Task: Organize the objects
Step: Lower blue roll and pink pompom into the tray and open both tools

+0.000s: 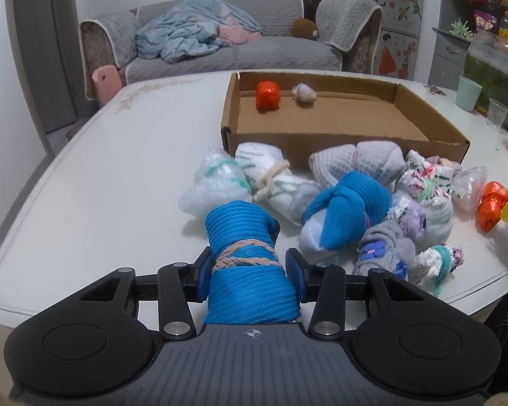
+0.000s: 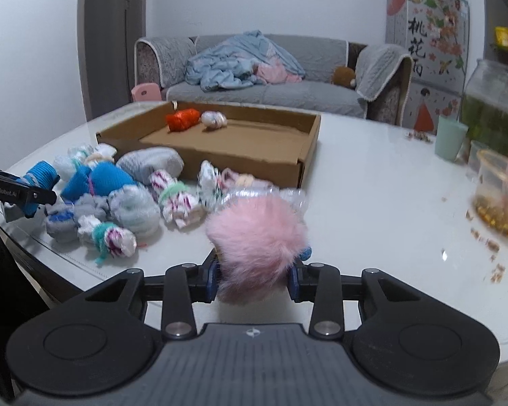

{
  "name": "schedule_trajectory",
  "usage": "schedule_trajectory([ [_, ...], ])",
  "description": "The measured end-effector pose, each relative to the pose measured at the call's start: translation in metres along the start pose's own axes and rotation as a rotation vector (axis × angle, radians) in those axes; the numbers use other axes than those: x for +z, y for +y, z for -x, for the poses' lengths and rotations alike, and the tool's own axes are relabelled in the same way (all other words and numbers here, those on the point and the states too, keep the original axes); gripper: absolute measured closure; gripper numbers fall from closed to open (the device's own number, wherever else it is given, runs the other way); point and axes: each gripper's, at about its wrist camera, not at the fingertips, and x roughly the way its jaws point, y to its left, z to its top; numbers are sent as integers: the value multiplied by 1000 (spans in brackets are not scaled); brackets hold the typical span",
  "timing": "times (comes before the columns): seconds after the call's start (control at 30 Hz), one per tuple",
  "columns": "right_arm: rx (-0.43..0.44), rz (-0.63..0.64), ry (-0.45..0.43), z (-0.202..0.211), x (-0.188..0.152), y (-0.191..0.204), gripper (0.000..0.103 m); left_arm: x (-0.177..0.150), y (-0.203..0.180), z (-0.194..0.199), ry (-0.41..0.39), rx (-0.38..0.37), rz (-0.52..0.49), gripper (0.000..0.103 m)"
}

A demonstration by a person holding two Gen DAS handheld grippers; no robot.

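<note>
The left gripper (image 1: pixel 250 270) pinches a blue knitted roll (image 1: pixel 245 253) at its banded waist, on the near side of the cardboard box (image 1: pixel 338 142). The right gripper (image 2: pixel 254 272) squeezes a pink fluffy toy (image 2: pixel 255 240), also short of the box. Both look light and soft; mid-body grips suit them.

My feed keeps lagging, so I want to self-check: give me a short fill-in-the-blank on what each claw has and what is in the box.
1. The left claw is shut on a ____ knit bundle tied with a band.
2. The right claw grips a fluffy ____ toy.
3. The cardboard box holds ____ bundles.
4. One of them is wrapped in ____ foil.

Missing words: blue; pink; two; orange
</note>
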Motion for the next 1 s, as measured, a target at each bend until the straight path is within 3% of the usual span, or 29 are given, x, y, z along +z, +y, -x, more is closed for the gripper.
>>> schedule_trajectory([
  [0.23, 12, 47, -73, 14, 39, -6, 69, 26, 7, 14, -62, -1, -22, 52],
  [0.53, 77, 109, -186, -21, 116, -19, 68, 114, 11, 5, -157, -16, -86, 52],
  [0.73, 128, 84, -165, -60, 146, -31, 68, 158, 5, -34, -116, -73, -99, 52],
  [1.0, 216, 156, -54, -134, 180, 8, 68, 193, -10, -119, 39, -165, -100, 52],
])
